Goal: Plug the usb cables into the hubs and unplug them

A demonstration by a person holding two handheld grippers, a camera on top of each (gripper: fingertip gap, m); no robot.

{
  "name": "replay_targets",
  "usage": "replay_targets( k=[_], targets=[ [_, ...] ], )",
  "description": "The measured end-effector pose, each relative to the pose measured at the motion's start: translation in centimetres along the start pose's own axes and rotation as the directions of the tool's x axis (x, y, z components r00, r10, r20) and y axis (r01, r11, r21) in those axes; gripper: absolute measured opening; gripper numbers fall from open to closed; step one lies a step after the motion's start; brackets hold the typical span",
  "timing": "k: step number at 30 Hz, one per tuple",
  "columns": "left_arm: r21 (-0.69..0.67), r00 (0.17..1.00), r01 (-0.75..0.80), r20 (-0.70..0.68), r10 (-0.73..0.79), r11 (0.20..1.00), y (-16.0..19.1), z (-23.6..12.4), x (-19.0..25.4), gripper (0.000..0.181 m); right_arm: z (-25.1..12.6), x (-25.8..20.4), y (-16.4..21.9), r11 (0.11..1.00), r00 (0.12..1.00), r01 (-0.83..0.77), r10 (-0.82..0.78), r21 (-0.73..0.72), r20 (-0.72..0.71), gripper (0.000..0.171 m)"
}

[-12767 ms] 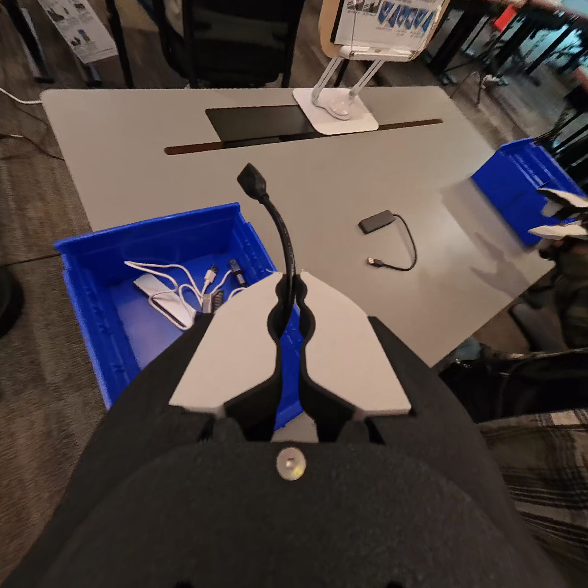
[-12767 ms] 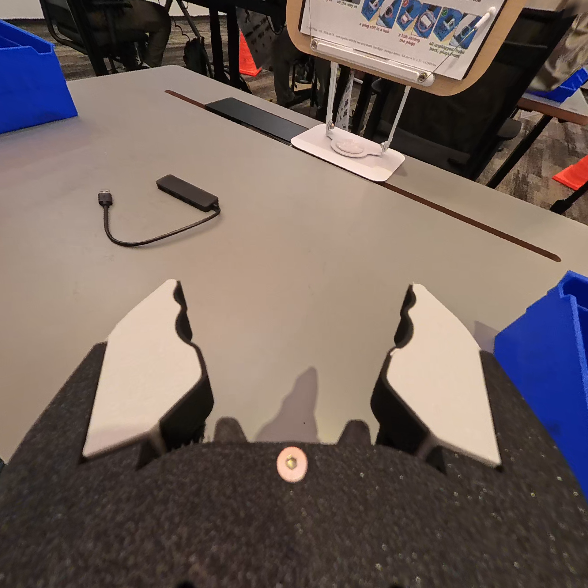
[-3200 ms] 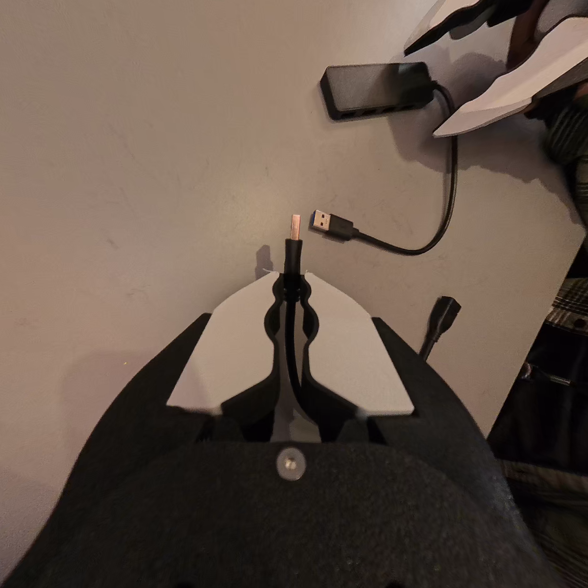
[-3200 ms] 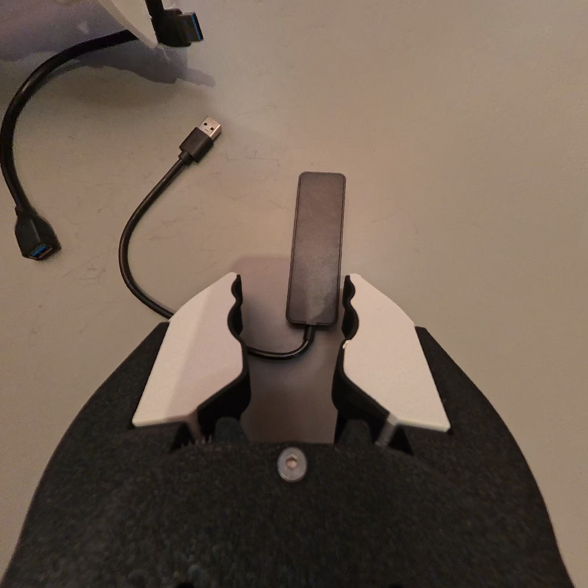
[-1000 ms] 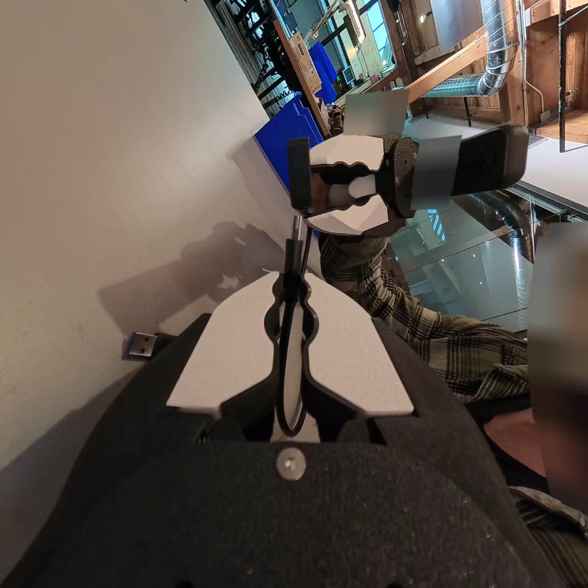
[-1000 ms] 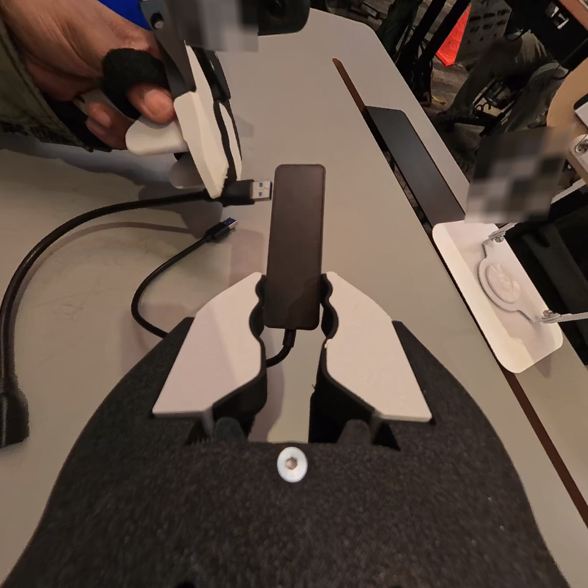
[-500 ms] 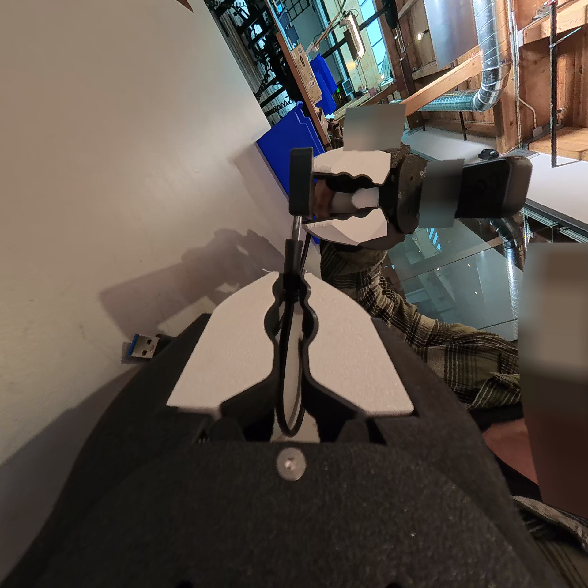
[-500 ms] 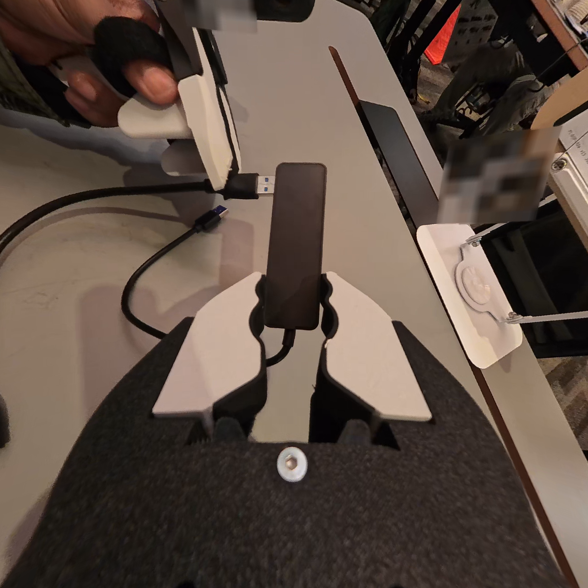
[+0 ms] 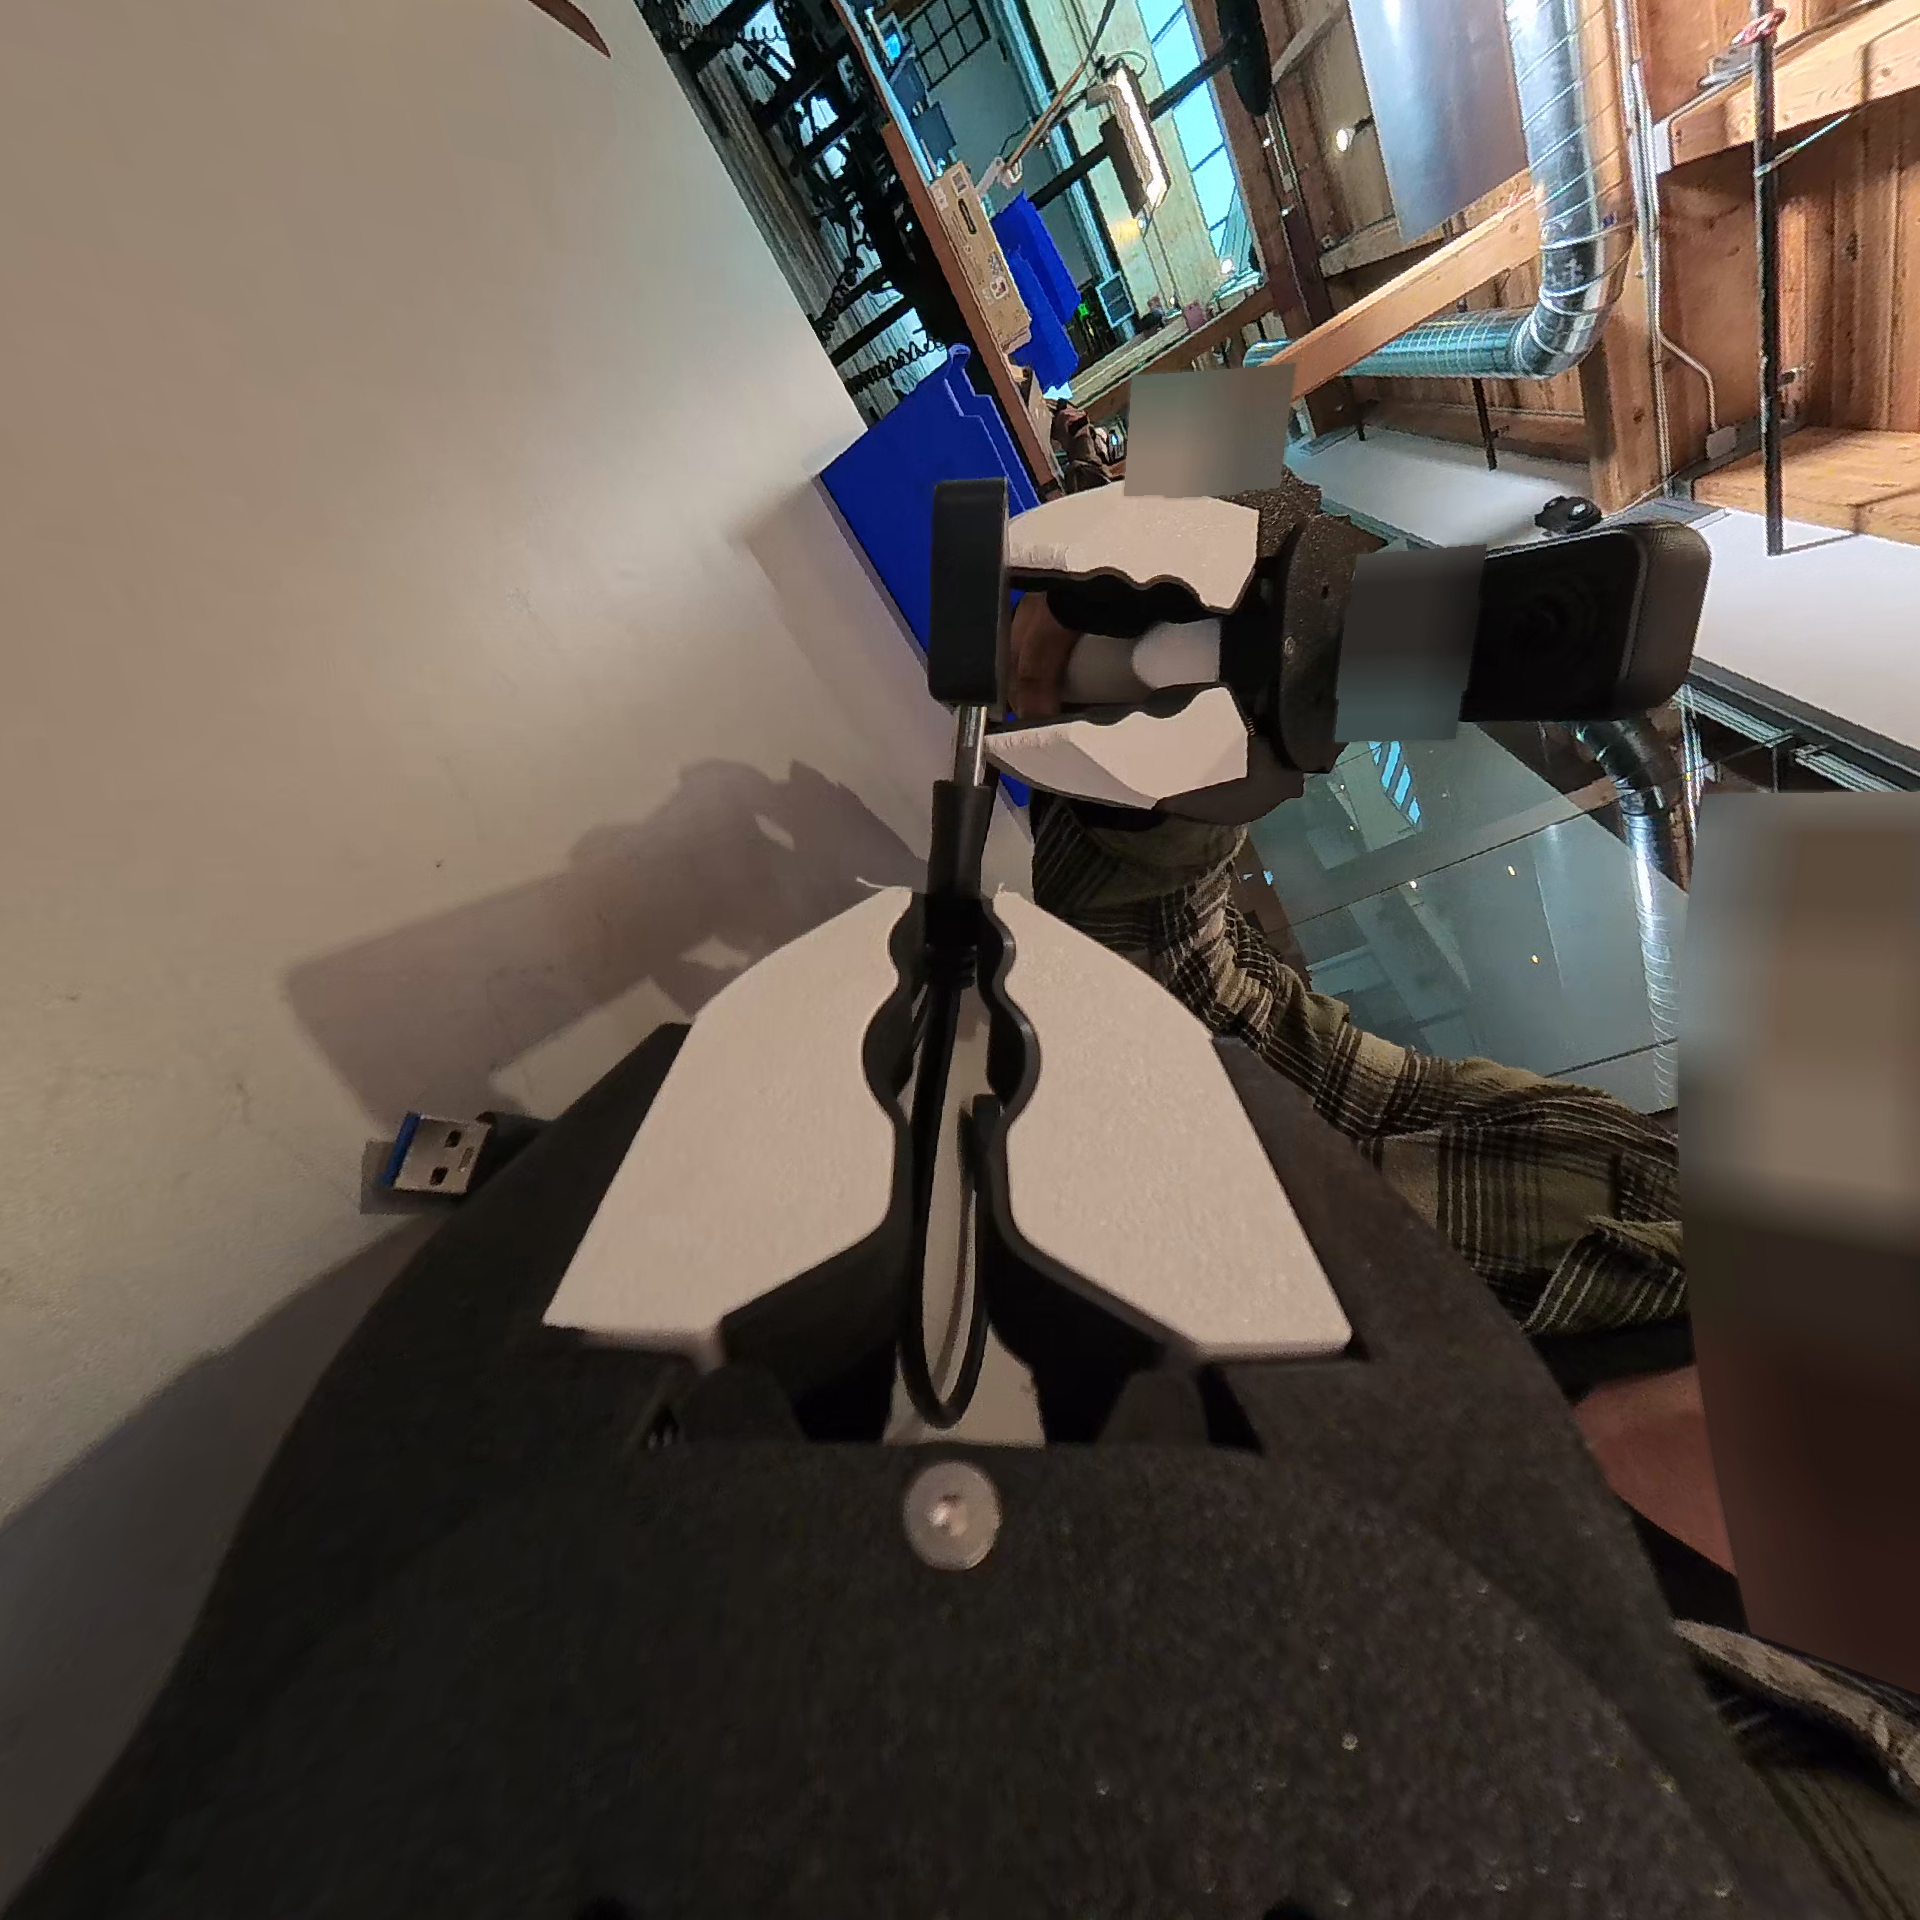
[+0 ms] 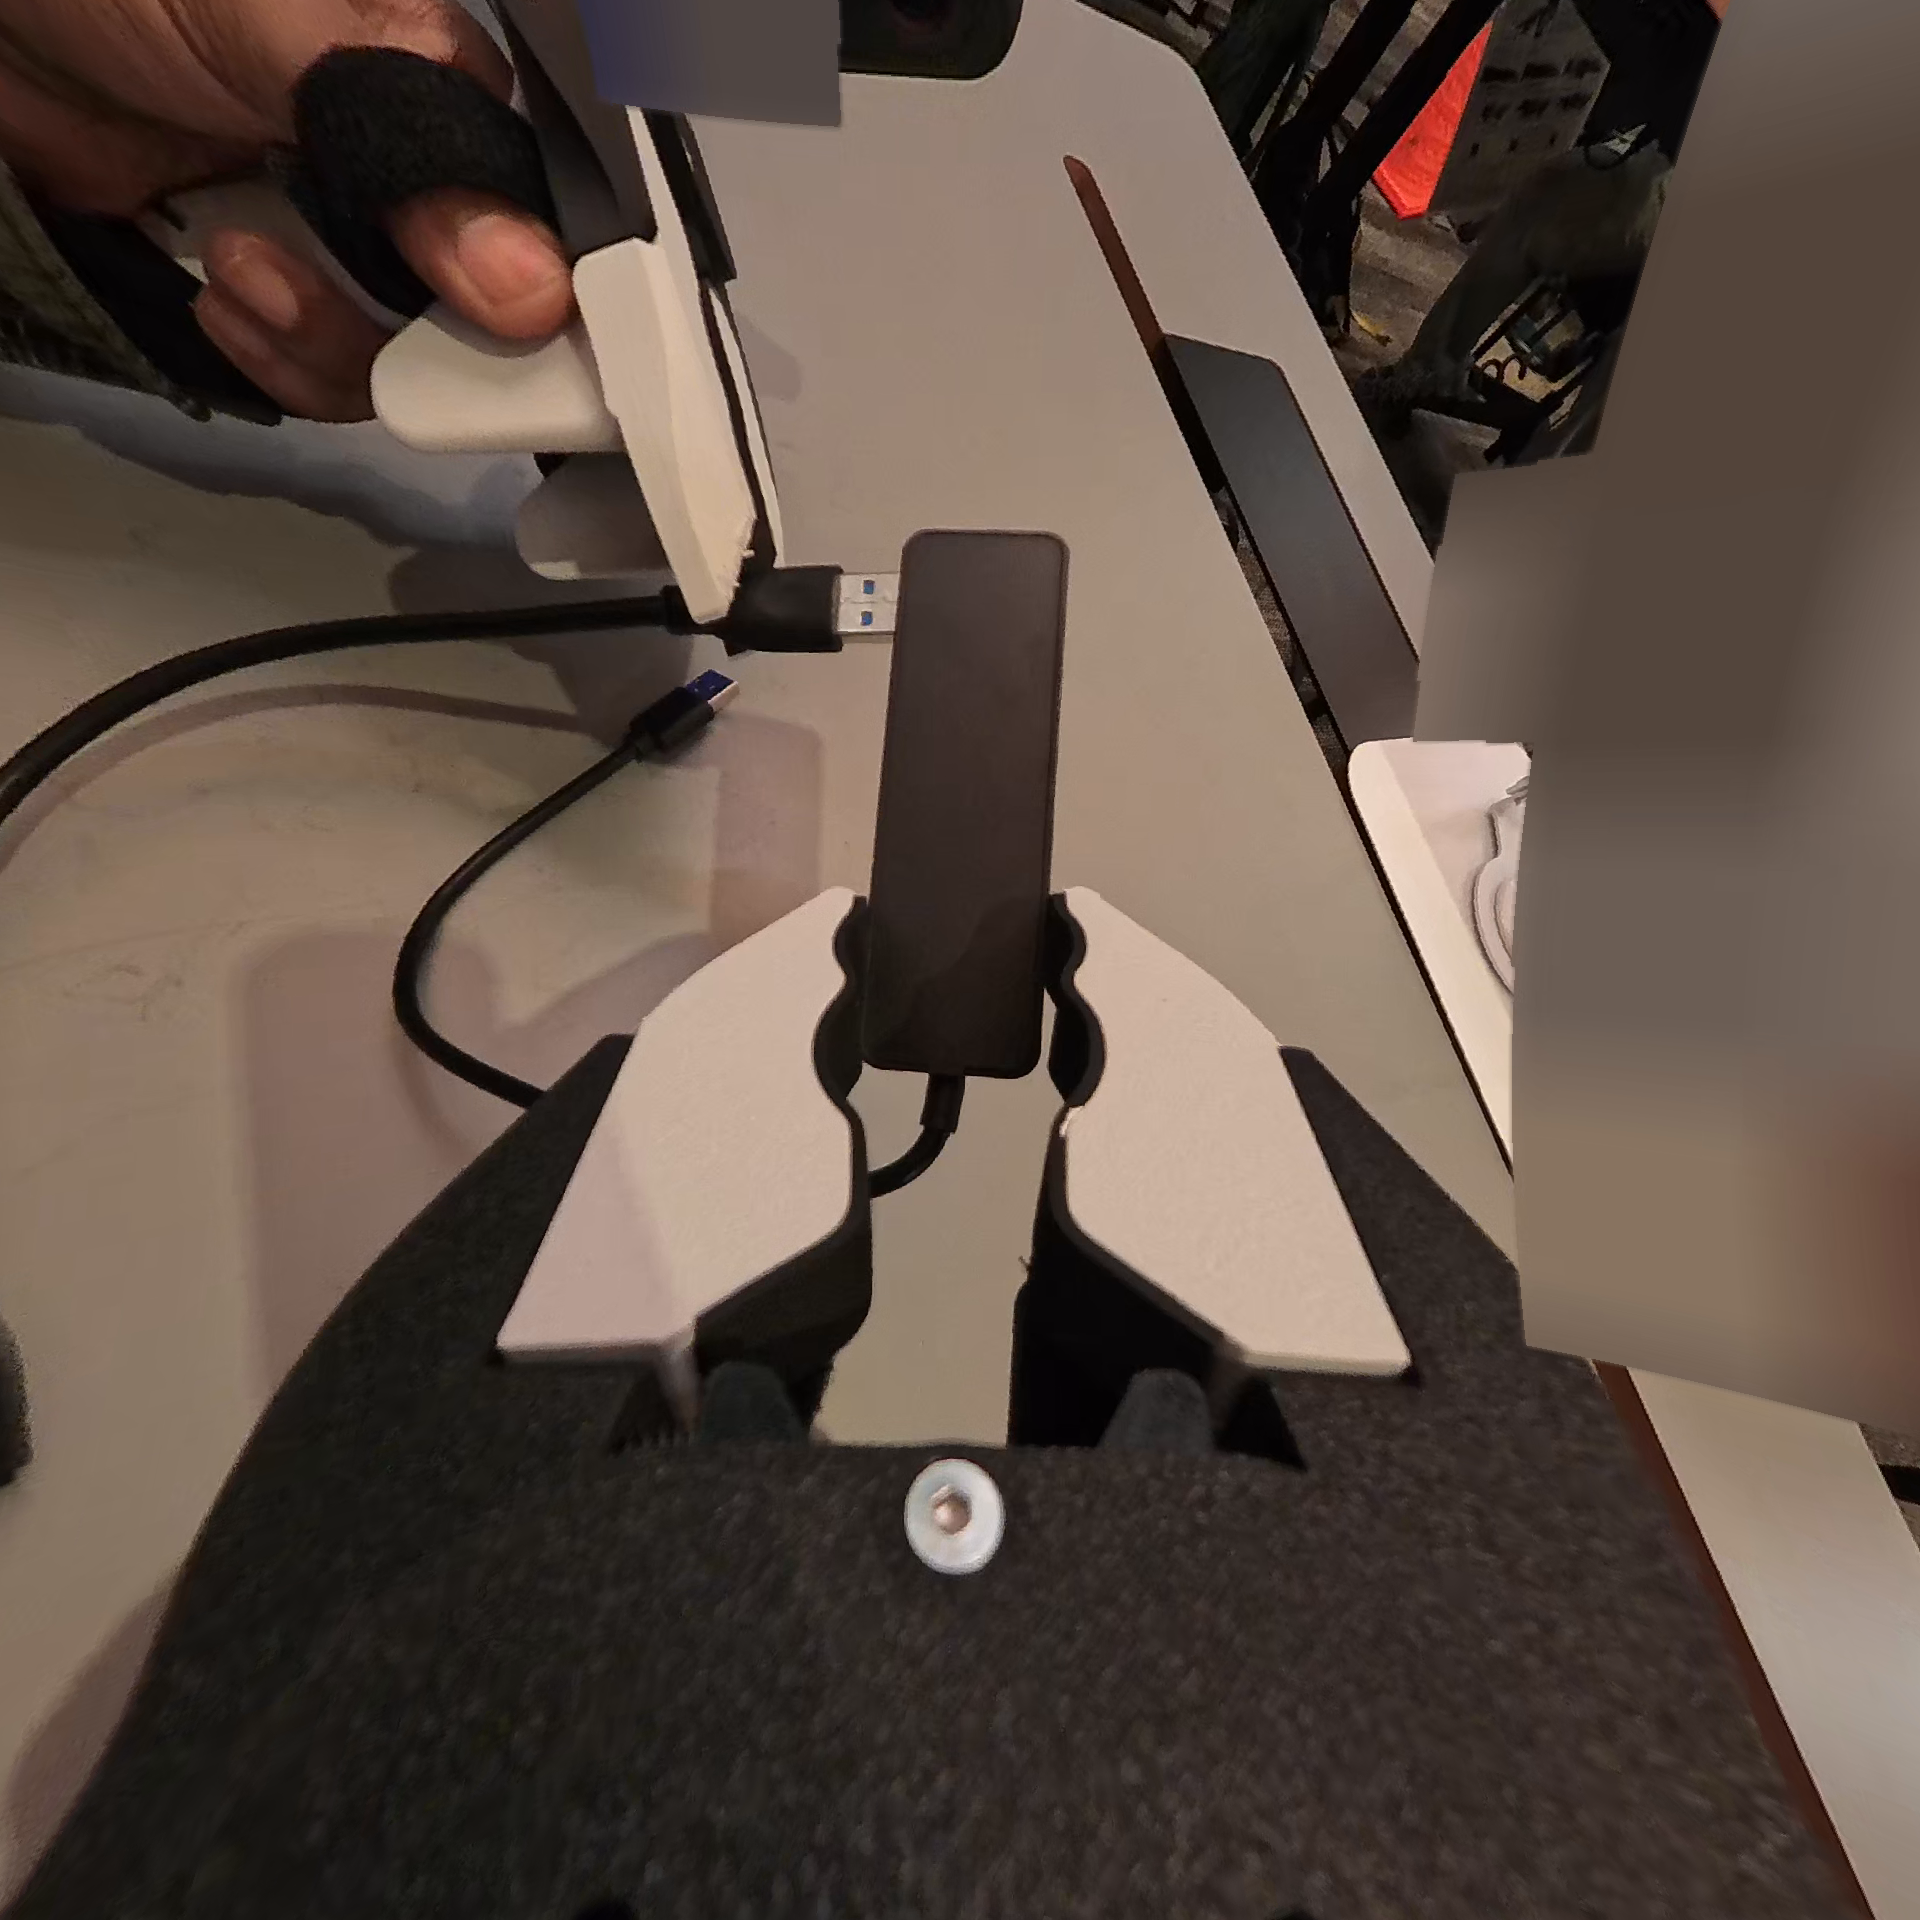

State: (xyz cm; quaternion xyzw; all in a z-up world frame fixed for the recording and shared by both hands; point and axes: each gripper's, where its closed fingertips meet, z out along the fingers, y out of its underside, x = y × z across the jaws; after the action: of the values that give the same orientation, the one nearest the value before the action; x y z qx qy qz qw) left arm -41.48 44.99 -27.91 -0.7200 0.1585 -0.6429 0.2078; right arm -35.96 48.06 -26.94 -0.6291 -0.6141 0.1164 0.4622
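My right gripper (image 10: 954, 914) is shut on a flat black USB hub (image 10: 961, 790) and holds it above the table. My left gripper (image 9: 951, 914) is shut on a black USB cable plug (image 9: 961, 831). In the right wrist view that plug (image 10: 805, 613) has its metal tip touching the hub's left side near the far end; I cannot tell how deep it sits. The left wrist view shows the hub edge-on (image 9: 968, 592) in the right gripper (image 9: 1013, 649). The hub's own lead ends in a loose blue-tipped plug (image 10: 686, 712) on the table, also in the left wrist view (image 9: 431, 1148).
The grey table (image 10: 312, 935) has a black slot panel (image 10: 1278, 520) at its far right. A white tray (image 10: 1444, 873) sits by the right edge. A blue bin (image 9: 894, 520) stands beyond the hub. A person's hand (image 10: 312, 208) and plaid sleeve (image 9: 1299, 1018) are close.
The left gripper has moved the cable plug toward the hub: the gap of a second ago has closed and the metal tip now meets the hub's side port. The hub stays gripped.
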Motion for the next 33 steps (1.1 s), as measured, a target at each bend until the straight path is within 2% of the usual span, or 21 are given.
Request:
replay_targets(
  k=[18,23,33],
  targets=[
    [0.007,1.0,0.005,-0.012,-0.005,1.0,-0.08,0.0,0.12,0.008,-0.26,0.08,-0.46,1.0,1.0,0.024,-0.024,0.005,-0.021,0.032],
    [0.013,0.998,0.019,-0.062,-0.018,1.0,-0.15,0.03,0.69,0.008,-0.36,0.27,-0.41,0.998,0.997,0.065,-0.065,-0.007,-0.049,0.032],
    [0.02,0.997,0.02,-0.075,-0.018,1.0,-0.27,-0.05,0.87,0.008,-0.42,-0.13,-0.55,0.998,0.998,0.059,-0.059,0.02,-0.023,0.032]
  ],
)
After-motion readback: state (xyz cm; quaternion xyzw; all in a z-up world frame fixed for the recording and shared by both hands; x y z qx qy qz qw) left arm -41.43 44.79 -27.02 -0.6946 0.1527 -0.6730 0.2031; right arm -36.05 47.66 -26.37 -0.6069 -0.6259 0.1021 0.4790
